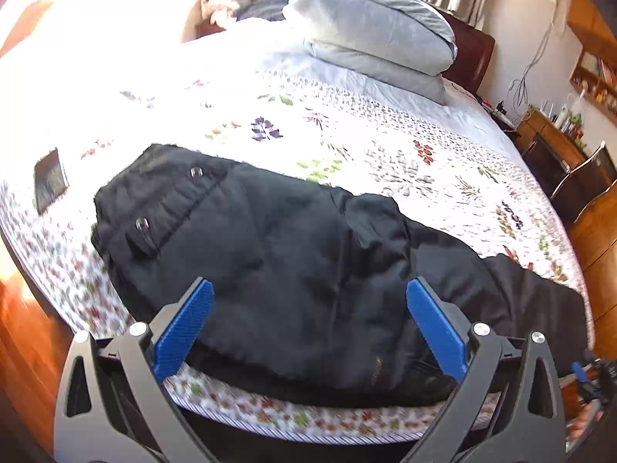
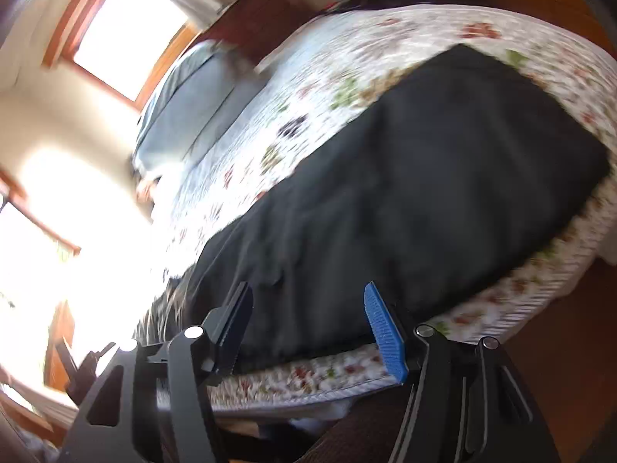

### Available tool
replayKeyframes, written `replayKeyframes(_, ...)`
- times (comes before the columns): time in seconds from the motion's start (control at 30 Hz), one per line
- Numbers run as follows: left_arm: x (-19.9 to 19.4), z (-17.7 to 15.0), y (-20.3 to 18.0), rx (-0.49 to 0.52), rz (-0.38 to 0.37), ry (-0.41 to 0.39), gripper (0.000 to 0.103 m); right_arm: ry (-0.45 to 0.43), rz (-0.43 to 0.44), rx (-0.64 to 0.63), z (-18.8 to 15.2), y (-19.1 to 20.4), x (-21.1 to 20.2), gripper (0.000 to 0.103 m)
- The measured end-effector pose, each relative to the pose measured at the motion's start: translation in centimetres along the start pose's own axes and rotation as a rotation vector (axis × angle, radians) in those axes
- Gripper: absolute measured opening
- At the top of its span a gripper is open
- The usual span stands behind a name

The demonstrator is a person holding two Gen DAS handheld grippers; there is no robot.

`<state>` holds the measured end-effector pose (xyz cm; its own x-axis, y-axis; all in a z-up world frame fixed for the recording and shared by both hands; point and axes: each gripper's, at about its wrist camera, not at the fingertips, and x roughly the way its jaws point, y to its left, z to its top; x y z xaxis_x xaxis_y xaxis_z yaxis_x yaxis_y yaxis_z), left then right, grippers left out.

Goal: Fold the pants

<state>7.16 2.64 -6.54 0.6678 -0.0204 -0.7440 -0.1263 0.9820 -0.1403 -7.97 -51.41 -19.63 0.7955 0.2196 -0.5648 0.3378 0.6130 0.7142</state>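
Left wrist view, going from left to right: a dark flat rectangle point(image 1: 50, 180), perhaps a phone or a small book, lies on the flowered bedspread point(image 1: 347, 131) near the bed's left edge. Just beside it the black pants point(image 1: 277, 262) lie spread across the near part of the bed, waistband and two drawstring ends to the left, legs running off to the right. The left tongs point(image 1: 308, 324) hang over the pants with their blue pads point(image 1: 181, 328) spread wide, nothing pinched between them. Behind, two grey pillows point(image 1: 370, 27) are stacked against a dark headboard. At the far right a wooden shelf point(image 1: 590, 81) holds small things too blurred to name.

Right wrist view is tilted and smeared. It shows bright windows point(image 2: 127, 34) on the left, which the other view lacks, then the pillows point(image 2: 185, 112), then the pants point(image 2: 416, 208) as one broad black sheet on the bedspread point(image 2: 347, 77). The right tongs point(image 2: 304, 328) stand partly spread above the near hem, gripping nothing. No drawstrings or dark rectangle appear here.
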Motion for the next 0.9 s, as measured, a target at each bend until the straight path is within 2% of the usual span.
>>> replayKeyframes(0.1, 1.4, 1.2, -0.8, 0.129, 0.118, 0.003, 0.100, -0.074, -0.020, 0.135, 0.4, -4.4, -2.0, 0.062)
replayKeyframes(0.2, 3.5, 1.0, -0.4, 0.198, 0.152, 0.057, 0.100, -0.078, -0.025, 0.202, 0.6, -7.5, -2.4, 0.063)
replayKeyframes(0.3, 4.5, -0.3, 1.0, 0.162, 0.183, 0.114, 0.100, -0.071, 0.017, 0.251, -0.2, -9.1, -1.4, 0.063)
replayKeyframes(0.4, 4.5, -1.0, 2.9, 0.107, 0.194, 0.135, 0.100, -0.079, 0.080, 0.274, -0.2, -9.7, -0.4, 0.063)
replayKeyframes(0.57, 6.5, -1.8, 4.7, 0.023, 0.209, 0.193, 0.100, -0.073, 0.104, 0.311, -0.3, -10.5, 1.7, 0.065)
replayKeyframes(0.7, 7.1, -2.1, 5.9, -0.019, 0.223, 0.201, 0.100, -0.089, 0.145, 0.352, -1.0, -11.4, 2.0, 0.067)
replayKeyframes(0.8, 7.5, -2.4, 6.4, -0.042, 0.224, 0.211, 0.101, -0.101, 0.196, 0.324, -1.2, -11.0, 1.2, 0.061)
replayKeyframes(0.83, 7.5, -2.5, 6.5, -0.051, 0.223, 0.211, 0.101, -0.108, 0.231, 0.304, -0.9, -10.5, 1.1, 0.049)
replayKeyframes(0.9, 7.6, -2.7, 6.6, -0.062, 0.223, 0.210, 0.101, -0.120, 0.222, 0.243, -0.1, -9.1, 0.8, 0.045)
